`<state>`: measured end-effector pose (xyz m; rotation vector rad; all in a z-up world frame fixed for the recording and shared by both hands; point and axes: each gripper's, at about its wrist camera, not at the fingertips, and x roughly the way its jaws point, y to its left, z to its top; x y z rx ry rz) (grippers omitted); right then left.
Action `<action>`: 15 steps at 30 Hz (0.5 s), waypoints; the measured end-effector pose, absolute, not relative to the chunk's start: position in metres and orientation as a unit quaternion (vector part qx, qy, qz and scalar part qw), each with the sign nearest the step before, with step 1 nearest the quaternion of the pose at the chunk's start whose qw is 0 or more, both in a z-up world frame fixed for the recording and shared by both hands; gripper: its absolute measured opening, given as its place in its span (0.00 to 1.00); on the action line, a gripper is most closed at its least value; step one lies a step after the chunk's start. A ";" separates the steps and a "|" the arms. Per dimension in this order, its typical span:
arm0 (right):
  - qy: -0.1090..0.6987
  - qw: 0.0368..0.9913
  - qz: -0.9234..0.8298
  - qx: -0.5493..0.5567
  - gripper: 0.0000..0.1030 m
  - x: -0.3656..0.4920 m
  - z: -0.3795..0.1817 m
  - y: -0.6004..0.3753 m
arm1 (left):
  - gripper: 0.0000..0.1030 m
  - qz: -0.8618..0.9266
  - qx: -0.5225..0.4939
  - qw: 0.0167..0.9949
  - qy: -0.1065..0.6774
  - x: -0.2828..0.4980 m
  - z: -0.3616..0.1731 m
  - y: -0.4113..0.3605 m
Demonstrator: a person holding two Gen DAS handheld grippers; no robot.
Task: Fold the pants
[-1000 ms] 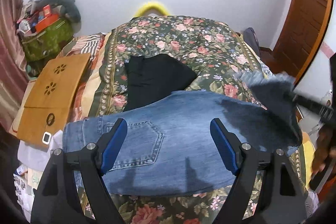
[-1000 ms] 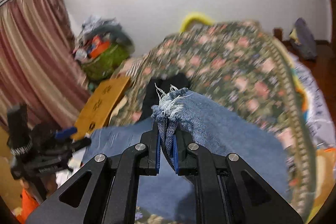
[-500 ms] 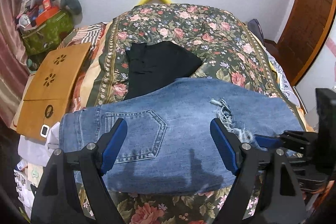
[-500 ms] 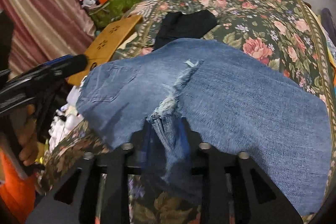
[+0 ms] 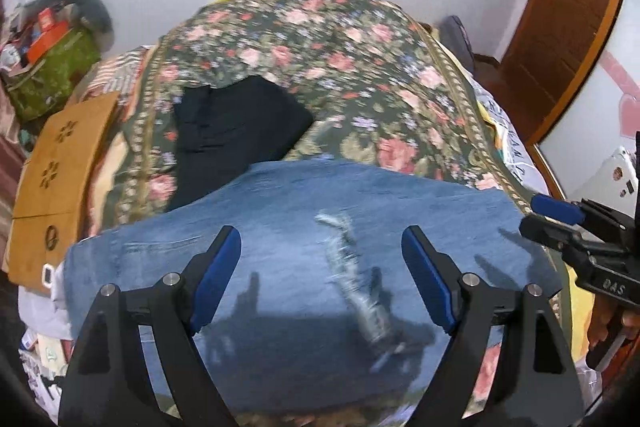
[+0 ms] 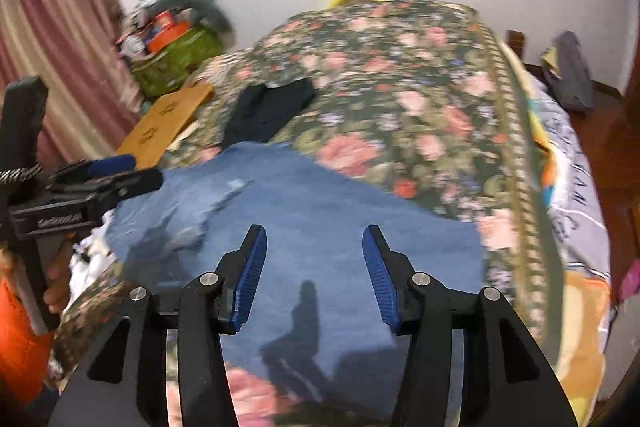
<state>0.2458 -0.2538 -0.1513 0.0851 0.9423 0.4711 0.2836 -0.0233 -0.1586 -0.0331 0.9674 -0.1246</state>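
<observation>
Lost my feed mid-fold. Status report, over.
Left tool open, right tool open, both empty. Jeans folded over, flat on bedspread. Black garment beyond, its near edge tucked under the denim.

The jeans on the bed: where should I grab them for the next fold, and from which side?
Probably by the ends. The jeans lie flat across the floral bedspread, already doubled, frayed hem on top. Both the left gripper and the right gripper are open above them. Bring the right gripper in low from the right, pinch that edge through all layers, and carry it leftward.
</observation>
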 end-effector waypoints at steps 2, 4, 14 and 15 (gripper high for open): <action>0.458 0.863 0.210 0.045 0.45 0.254 -0.160 -0.264 | 0.80 -0.069 -0.013 0.876 0.477 0.295 -0.166 -0.037; 0.468 0.858 0.205 0.049 0.45 0.259 -0.169 -0.270 | 0.80 -0.078 -0.010 0.867 0.492 0.305 -0.177 -0.048; 0.514 0.829 0.220 0.002 0.45 0.247 -0.222 -0.275 | 0.88 -0.056 0.069 0.839 0.537 0.319 -0.242 -0.070; 0.514 0.829 0.219 0.003 0.45 0.243 -0.222 -0.277 | 0.88 -0.055 0.073 0.840 0.535 0.317 -0.241 -0.069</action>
